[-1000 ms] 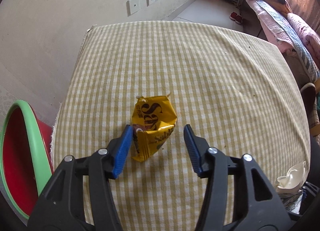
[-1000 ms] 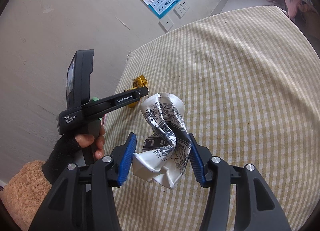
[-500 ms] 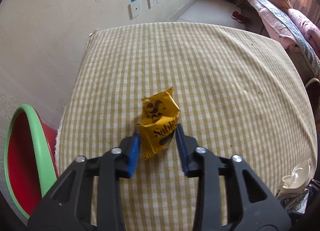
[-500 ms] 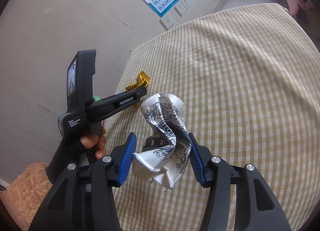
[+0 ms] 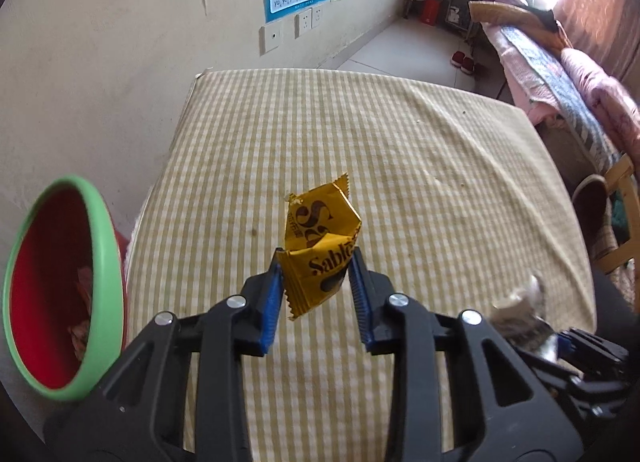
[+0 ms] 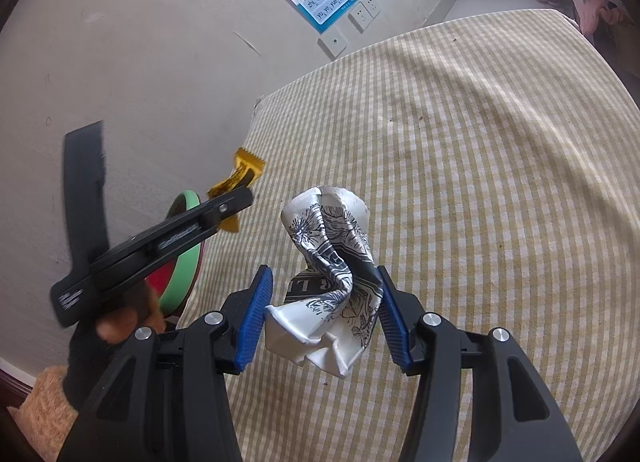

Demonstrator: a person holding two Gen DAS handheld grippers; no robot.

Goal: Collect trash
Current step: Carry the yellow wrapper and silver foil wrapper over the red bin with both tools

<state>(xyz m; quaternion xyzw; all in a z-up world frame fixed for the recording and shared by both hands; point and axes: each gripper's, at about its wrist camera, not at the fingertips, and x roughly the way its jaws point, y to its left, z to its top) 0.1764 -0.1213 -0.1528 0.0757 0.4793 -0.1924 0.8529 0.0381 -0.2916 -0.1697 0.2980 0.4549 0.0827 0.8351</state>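
Lifted clear of the checked yellow-and-cream tablecloth [image 5: 400, 165] since a second ago, the crinkled yellow foil biscuit wrapper [image 5: 320, 250] now hangs pinched in the left gripper [image 5: 316, 294], near the red plastic bin with a green rim [image 5: 104, 262] at far left. To the right, the right gripper [image 6: 322, 318] clasps a crushed white paper cup with black print [image 6: 332, 278] above the cloth. Both pieces seem collected, neither dropped yet. The bin's contents are hard to make out.
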